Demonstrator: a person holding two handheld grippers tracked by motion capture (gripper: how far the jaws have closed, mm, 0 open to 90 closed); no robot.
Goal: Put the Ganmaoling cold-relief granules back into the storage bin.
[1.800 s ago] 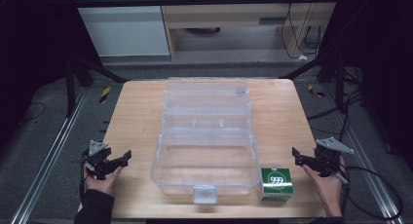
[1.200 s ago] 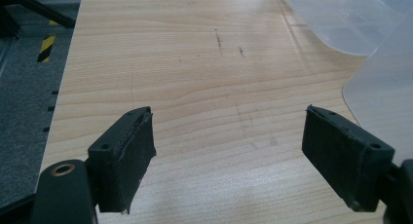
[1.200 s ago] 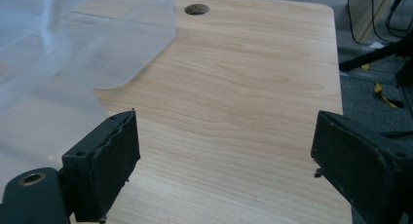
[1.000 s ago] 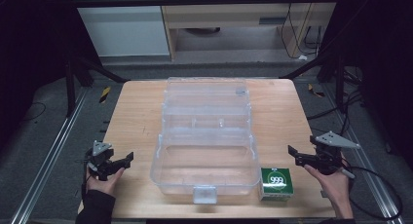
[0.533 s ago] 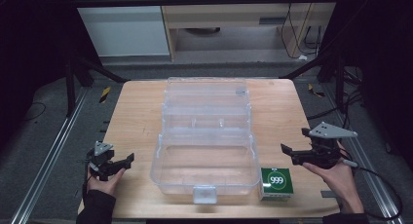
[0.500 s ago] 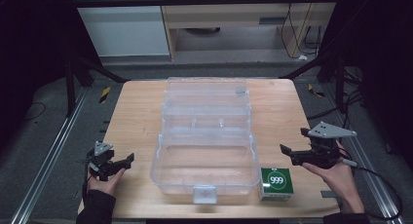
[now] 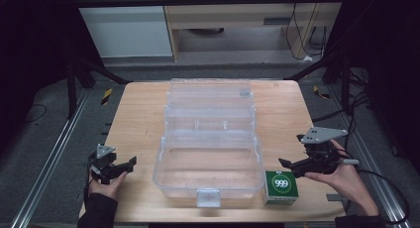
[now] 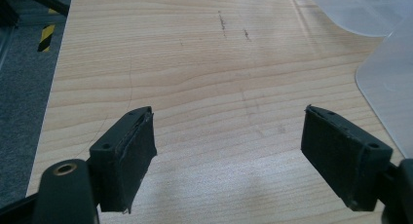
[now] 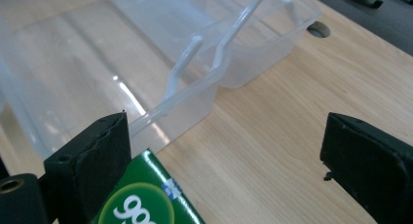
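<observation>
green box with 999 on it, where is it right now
In the high view the green box stands on the table's near right part, just right of the clear plastic case and left of the right gripper, whose open jaws hold nothing.

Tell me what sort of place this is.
Most likely a lab or workshop set up for recording handling tasks. A bare wooden table stands inside a dark metal frame with floor rails, cables trail over the grey floor, and a person holds a gripper in each hand.
</observation>
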